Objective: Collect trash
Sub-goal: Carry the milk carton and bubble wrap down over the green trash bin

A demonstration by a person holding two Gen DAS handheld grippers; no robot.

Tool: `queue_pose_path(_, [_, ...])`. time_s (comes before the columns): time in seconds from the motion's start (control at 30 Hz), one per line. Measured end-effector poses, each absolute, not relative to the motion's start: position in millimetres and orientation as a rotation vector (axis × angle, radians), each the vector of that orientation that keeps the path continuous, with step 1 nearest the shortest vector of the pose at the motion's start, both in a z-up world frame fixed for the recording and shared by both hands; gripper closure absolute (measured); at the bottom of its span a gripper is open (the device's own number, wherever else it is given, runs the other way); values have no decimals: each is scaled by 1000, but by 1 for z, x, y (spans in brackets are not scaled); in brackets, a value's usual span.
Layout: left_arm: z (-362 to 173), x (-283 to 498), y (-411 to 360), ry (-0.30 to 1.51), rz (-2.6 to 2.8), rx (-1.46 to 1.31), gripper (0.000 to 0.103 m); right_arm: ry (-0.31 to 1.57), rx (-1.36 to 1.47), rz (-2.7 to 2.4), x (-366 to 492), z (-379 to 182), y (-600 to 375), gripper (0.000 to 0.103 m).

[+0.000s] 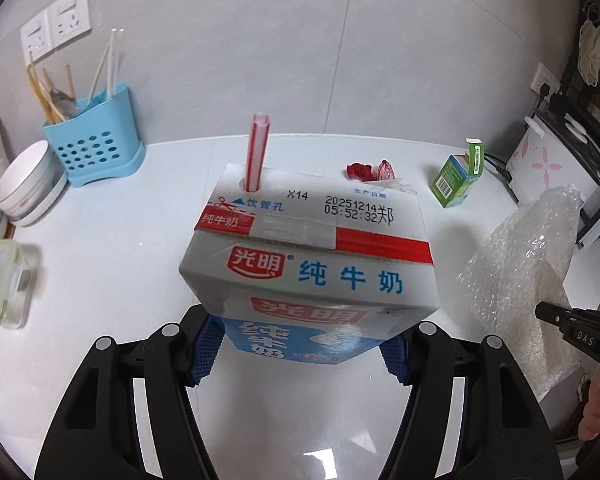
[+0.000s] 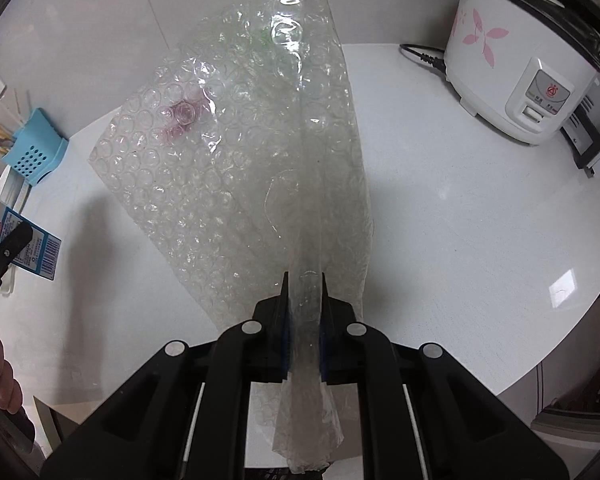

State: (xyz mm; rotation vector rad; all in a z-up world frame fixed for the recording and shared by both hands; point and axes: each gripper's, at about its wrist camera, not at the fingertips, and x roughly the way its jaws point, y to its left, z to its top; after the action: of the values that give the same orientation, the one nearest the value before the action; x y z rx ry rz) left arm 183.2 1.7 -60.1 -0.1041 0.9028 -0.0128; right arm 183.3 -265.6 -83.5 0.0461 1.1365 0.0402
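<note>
While both grippers are carrying something, I am reading the job as roughly half done. My left gripper is holding the milk carton between its blue pads, jaws set fairly wide around the carton's sides, with the red-and-white straw sticking up out of the top. My right gripper is pinching a sheet of bubble wrap, jaws nearly together on a folded strip of it, and the sheet is hanging clear above the white counter.

Taking the milk carton as my landmark: just beyond it and slightly to its right, red scraps are lying on the counter, possibly with a bit of clear film beside them. Farther right of the carton, a small green box with its flap open is standing near the rice cooker. Those two are looking like the trash I am leaving for later. Left of the carton, the blue utensil holder and bowls are not mine to take. No bin is showing in either view, so I cannot tell where I am dropping these.
</note>
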Motion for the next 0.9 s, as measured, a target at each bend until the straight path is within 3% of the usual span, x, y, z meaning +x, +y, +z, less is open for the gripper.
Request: queue_pose_path(0.9, [-33,46,-31,869,27,-124,39,1035,26,166,70,-54,-276,94])
